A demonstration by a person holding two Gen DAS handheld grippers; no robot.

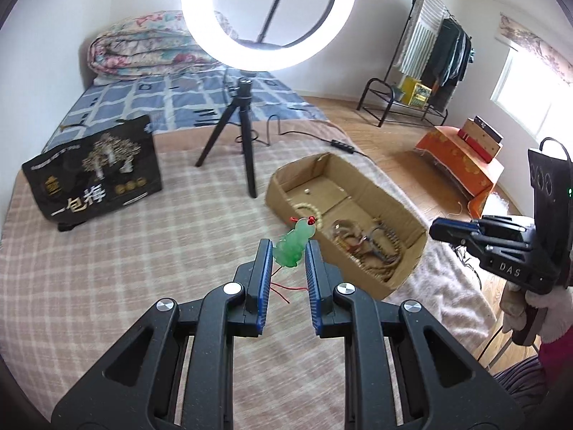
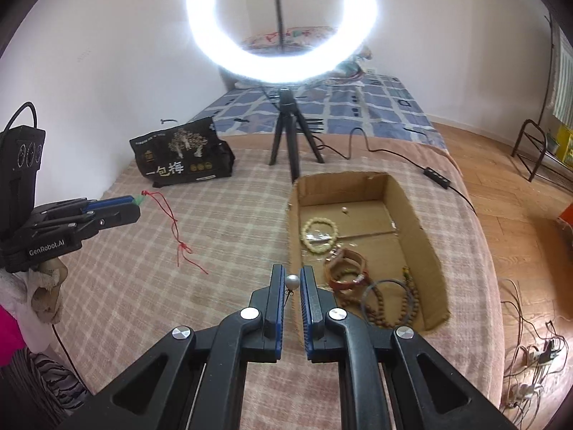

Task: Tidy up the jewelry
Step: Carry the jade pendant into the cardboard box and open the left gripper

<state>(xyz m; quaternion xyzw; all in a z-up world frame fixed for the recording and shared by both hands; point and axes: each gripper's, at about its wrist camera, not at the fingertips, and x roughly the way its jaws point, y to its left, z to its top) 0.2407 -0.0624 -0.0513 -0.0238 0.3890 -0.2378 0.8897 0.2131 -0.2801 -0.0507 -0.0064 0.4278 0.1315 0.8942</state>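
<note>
My left gripper (image 1: 289,251) is shut on a green jade pendant (image 1: 293,245), held above the checked bedspread; its red cord (image 2: 177,231) hangs down. In the right wrist view that gripper (image 2: 134,204) shows at the far left. My right gripper (image 2: 290,279) is shut on a small silver pearl earring (image 2: 292,281), just left of the cardboard box (image 2: 419,222). The box (image 1: 404,211) holds a cream bead bracelet (image 2: 318,233), leather bands (image 2: 345,268) and dark bead strings (image 2: 390,301). The right gripper (image 1: 442,231) appears at the right edge of the left wrist view.
A lit ring light (image 2: 281,25) on a black tripod (image 2: 290,136) stands behind the box, with its cable (image 2: 435,177) trailing right. A black printed bag (image 1: 95,168) lies at the left. Folded quilts (image 1: 143,46) sit at the bed's far end. Wooden floor lies to the right.
</note>
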